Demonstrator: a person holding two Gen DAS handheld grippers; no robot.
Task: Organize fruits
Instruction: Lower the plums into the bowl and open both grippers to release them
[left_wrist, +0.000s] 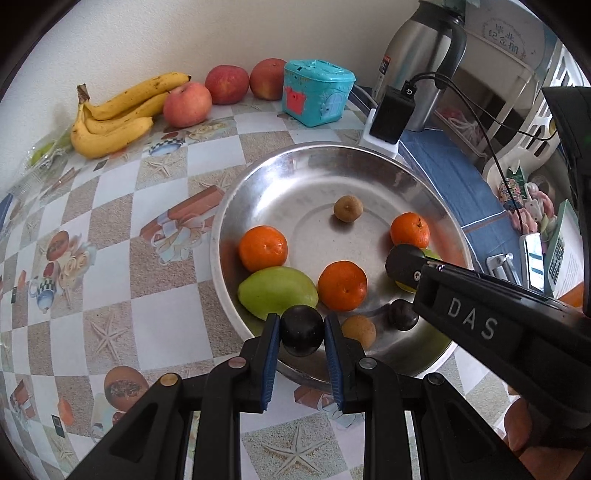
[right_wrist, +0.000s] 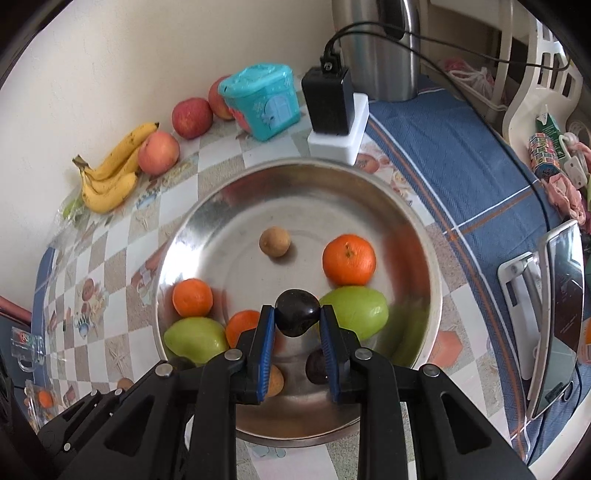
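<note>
Presently each claw, left claw (left_wrist: 301, 329) and right claw (right_wrist: 297, 318), gripped its own dark plum (left_wrist: 301, 329) (right_wrist: 297, 312) directly above the steel bowl (left_wrist: 369, 155), the left over its near rim, the right nearer its centre.

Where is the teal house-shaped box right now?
The teal box stands on the tablecloth by the wall, beyond the steel bowl, between the red apples on its left and the black charger on its right.
</note>
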